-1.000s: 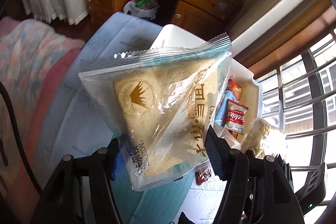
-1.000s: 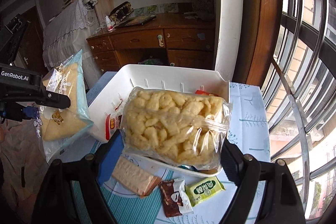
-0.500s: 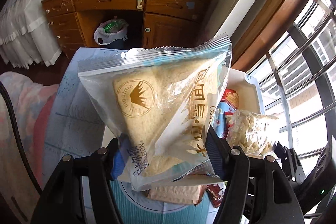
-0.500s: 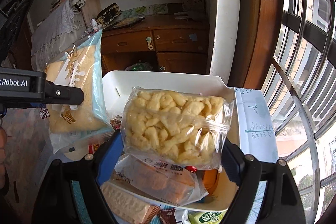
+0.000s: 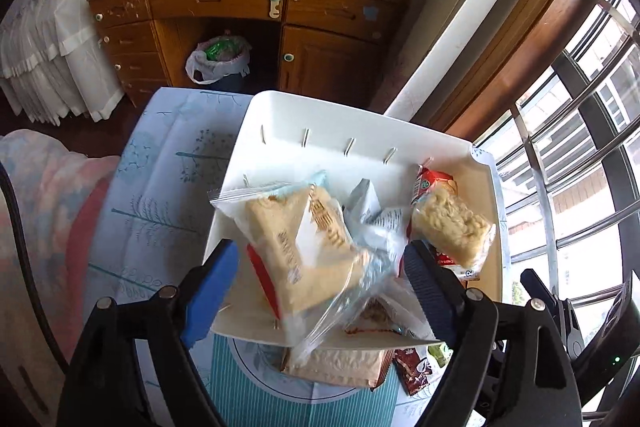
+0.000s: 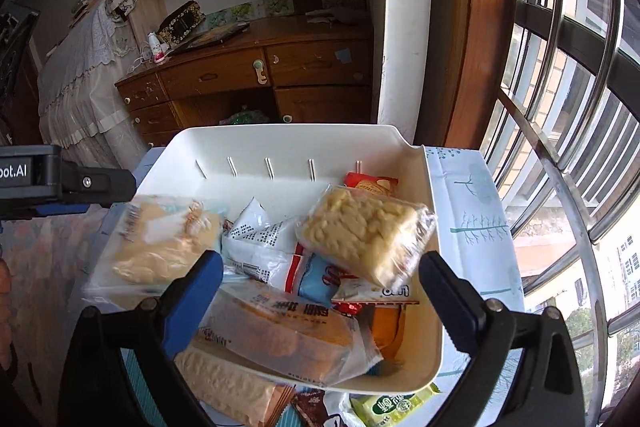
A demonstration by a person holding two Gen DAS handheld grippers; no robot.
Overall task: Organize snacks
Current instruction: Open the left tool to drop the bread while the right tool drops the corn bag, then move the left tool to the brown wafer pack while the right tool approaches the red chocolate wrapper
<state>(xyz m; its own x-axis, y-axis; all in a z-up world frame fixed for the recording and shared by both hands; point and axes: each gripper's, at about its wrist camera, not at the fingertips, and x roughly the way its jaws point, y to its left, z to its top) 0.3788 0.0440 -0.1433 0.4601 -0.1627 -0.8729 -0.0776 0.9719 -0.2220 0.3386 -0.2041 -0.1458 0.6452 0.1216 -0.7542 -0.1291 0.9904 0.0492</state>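
A white bin [image 5: 320, 119] holds several snack packs. Between my left gripper's [image 5: 320, 259] fingers a clear-wrapped triangular sandwich pack [image 5: 304, 251] is blurred, tipping onto the bin's left side. Those jaws are opening and the pads stand clear of it. A clear bag of yellow puffed snacks [image 6: 364, 231] lies on the packs at the bin's [image 6: 280, 139] right, just beyond my right gripper [image 6: 320, 267]. Its jaws are opening too, with nothing pressed between them. In the right wrist view, the sandwich pack [image 6: 160, 243] and the left gripper [image 6: 60, 183] show at the left.
In front of the bin, on the blue patterned tablecloth [image 5: 160, 187], lie a tan wafer pack [image 5: 340, 363], a brown packet [image 5: 412, 371] and a green packet [image 6: 396, 407]. Window bars run along the right. A wooden desk [image 5: 240, 3] and a bagged waste bin [image 5: 220, 59] stand behind.
Both jaws have widened and let go. The sandwich pack and the puffed snack bag have dropped from the fingers into the white bin, which was approached over the second.
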